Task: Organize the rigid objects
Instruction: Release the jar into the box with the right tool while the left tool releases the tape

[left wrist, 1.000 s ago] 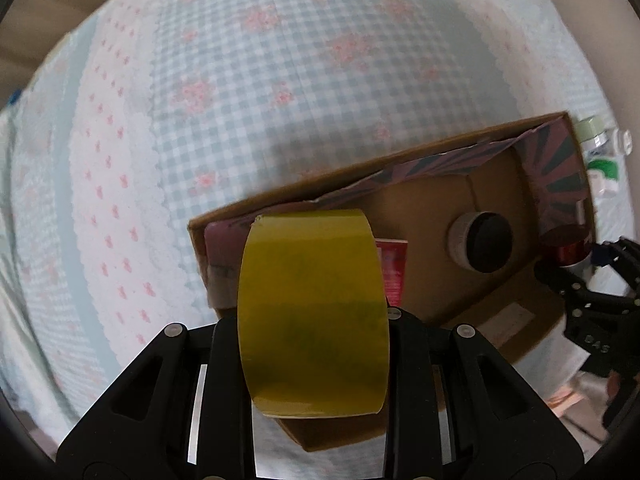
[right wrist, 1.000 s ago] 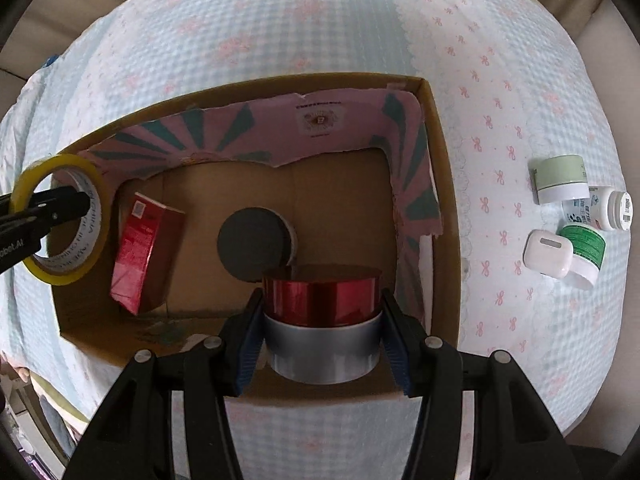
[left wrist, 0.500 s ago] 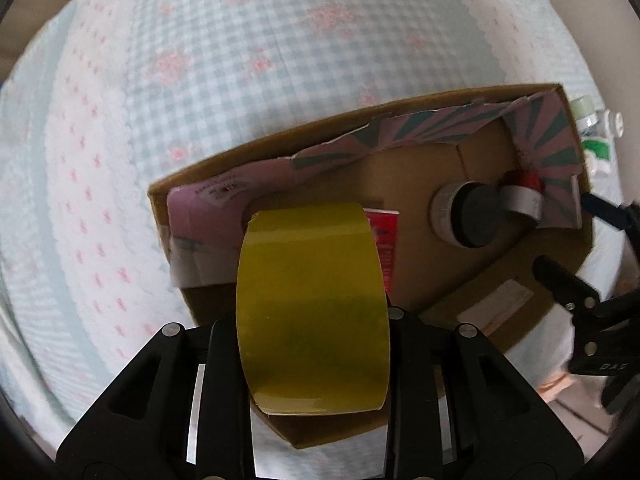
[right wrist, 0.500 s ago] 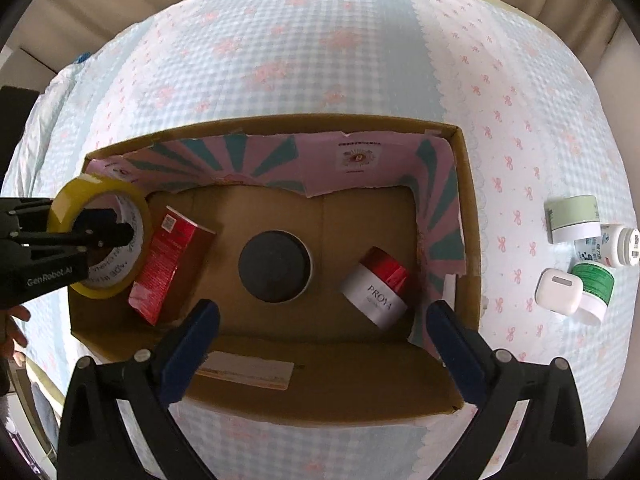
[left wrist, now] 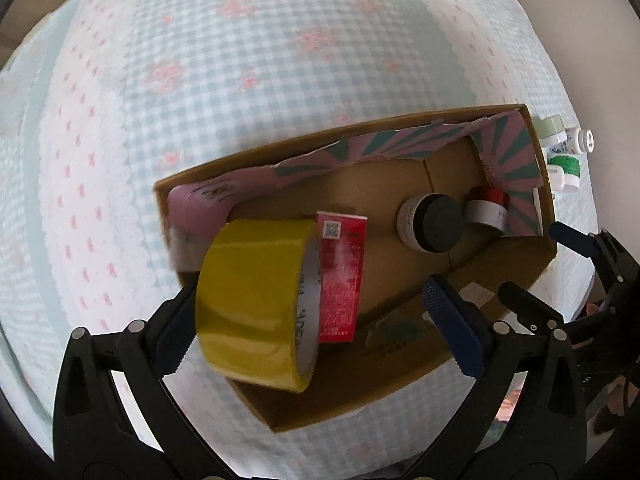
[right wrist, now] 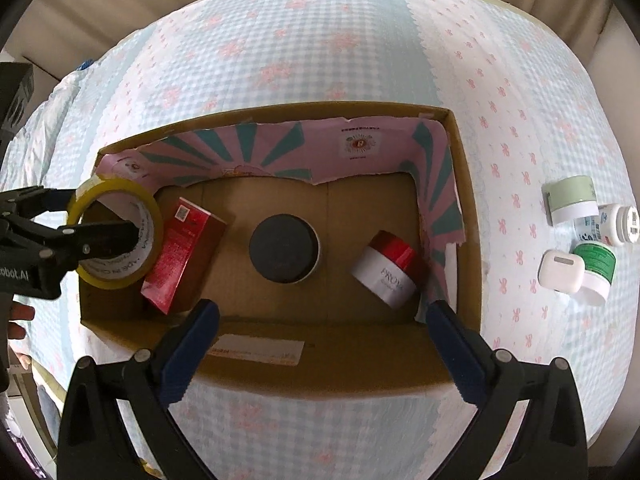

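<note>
Under the left gripper (left wrist: 308, 304), close to its left finger: yellow tape roll (left wrist: 248, 292), tipped on its edge over the left end of the cardboard box (right wrist: 280, 368), right next to the red carton (right wrist: 180, 256). Cannot tell if the roll touches that finger's pad. Jaws just opened wide, pinching nothing now.

Same with the right gripper (right wrist: 322, 312): jaws just opened wide, only air between them. Ahead of its right finger, down in the box, red-lid jar (right wrist: 390, 268) lying on its side. Ahead and between its 2 fingers, dark-lid jar (right wrist: 284, 246).

To let go well:
- Keep both sets of fingers spread.
- Lift the left gripper straight up, slowly, so no pad drags the roll back out.
- Stay clear of the red carton; a bump would likely knock it over.
- Look that the roll has dropped inside the box, not onto its wall.

Probably next: swing the right gripper out to its right, to the 4 small things (right wrist: 576, 248) on the checked cloth (right wrist: 320, 60). Take only 1 at a time. Close only once a finger sits on each side.
</note>
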A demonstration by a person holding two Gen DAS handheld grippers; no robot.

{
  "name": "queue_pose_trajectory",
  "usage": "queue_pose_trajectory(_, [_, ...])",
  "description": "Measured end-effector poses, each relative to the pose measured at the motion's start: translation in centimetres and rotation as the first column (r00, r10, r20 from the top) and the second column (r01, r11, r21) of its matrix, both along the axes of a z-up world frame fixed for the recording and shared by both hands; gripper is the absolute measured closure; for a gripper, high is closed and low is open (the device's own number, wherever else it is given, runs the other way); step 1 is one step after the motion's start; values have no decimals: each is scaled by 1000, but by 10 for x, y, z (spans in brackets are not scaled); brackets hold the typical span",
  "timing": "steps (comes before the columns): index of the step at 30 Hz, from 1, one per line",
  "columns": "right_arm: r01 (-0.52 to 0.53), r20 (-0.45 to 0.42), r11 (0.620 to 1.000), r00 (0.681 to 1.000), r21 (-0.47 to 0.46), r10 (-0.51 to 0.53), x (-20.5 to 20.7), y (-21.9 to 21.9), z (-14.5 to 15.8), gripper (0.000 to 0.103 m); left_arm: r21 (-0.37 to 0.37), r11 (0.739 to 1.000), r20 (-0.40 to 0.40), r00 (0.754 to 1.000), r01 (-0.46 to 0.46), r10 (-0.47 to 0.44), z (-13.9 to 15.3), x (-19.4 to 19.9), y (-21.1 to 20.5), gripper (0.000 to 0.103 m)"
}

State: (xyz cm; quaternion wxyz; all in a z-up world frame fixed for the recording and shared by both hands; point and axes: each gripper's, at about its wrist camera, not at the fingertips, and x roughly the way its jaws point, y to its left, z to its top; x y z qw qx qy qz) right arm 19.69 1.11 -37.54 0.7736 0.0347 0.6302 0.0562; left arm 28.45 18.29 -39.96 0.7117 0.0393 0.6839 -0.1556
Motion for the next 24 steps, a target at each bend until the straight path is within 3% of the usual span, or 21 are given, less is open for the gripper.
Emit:
queue_pose_trajectory(9, [6,53,1000,999,-1,-6,-12,-5,26,0,1,999,61,997,-41,41,40,-13,16,0])
queue_pose_trajectory(14, [7,94,1000,996,0,-7,-26,-8,49,0,5,998,140,988,-60,59,83,-35,20,0])
queue_pose_trajectory(18, [9,133,1000,991,1,-9,-41,-11,75,0,-40,995,195,976,-88,94,123,-61,21,0])
queue_pose_trajectory(24, [26,190,1000,981,2,-26,-73,-17,126,0,-80,990,309,942,-113,133,183,-108,17,0])
